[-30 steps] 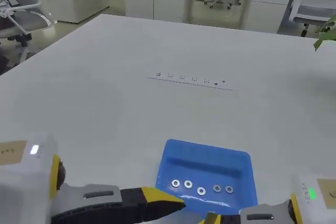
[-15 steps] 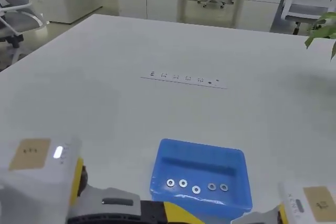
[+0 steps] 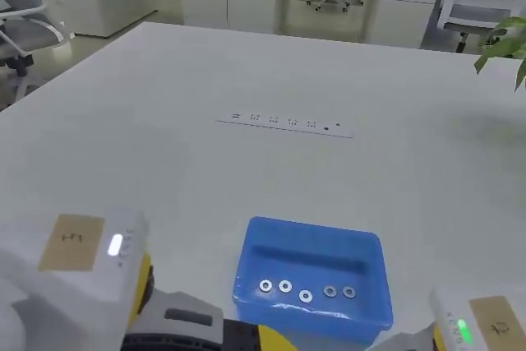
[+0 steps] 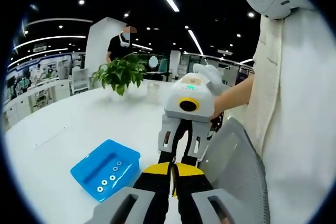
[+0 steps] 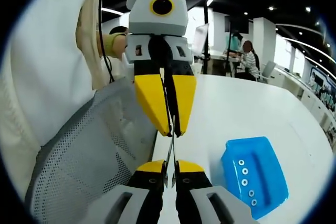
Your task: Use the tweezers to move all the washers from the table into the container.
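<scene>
A blue container (image 3: 308, 240) stands near the table's front edge and holds several washers (image 3: 305, 295); it also shows as the container (image 4: 105, 169) and the container (image 5: 254, 179). My two grippers point at each other, tip to tip, close to the person's body. Thin metal tweezers (image 5: 170, 153) run between them. My right gripper (image 5: 170, 174) is shut on one end. The left gripper (image 5: 172, 129) pinches the other end with its yellow fingers (image 5: 152, 100). My left gripper (image 4: 174, 174) is shut, with the right gripper's white housing (image 4: 189, 100) facing it. The left gripper's housing (image 3: 82, 273) sits at bottom left.
A power strip panel (image 3: 283, 123) is set in the middle of the table (image 3: 164, 162). A potted plant (image 4: 122, 73) stands at the far right corner. Office chairs and cabinets lie beyond the table. A grey mesh chair back (image 5: 89, 145) is near the grippers.
The head camera has tilted and shifted a little. Both grippers have drawn back toward the person, so their yellow jaws have slid off the bottom edge. The container and washers stay put.
</scene>
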`<action>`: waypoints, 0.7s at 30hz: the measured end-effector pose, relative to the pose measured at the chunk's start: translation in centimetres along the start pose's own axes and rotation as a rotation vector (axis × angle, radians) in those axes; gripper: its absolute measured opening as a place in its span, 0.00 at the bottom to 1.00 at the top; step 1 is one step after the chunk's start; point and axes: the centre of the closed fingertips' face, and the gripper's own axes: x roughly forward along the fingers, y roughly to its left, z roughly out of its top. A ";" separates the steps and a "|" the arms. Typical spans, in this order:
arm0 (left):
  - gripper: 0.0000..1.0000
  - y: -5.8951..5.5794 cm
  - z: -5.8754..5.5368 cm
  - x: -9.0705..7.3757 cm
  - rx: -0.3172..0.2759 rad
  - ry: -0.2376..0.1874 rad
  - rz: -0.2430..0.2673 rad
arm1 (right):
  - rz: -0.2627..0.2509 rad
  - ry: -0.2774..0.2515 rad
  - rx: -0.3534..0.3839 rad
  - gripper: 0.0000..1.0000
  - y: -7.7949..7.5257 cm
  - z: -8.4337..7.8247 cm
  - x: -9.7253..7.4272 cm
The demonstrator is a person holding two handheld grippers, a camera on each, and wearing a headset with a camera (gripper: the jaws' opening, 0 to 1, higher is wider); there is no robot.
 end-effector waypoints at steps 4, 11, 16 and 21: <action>0.00 0.0 -0.6 0.1 0.030 0.034 -0.013 | 0.008 0.029 -0.001 0.04 0.1 -0.7 0.2; 0.00 0.3 -2.1 0.2 0.089 0.132 -0.032 | 0.006 0.073 0.004 0.04 0.1 -2.0 0.3; 0.00 1.1 -3.9 0.5 0.163 0.241 -0.038 | -0.034 0.105 0.012 0.05 -0.9 -3.2 0.3; 0.00 1.8 -5.2 1.0 0.182 0.301 -0.060 | -0.050 0.124 0.026 0.04 -1.3 -4.4 0.9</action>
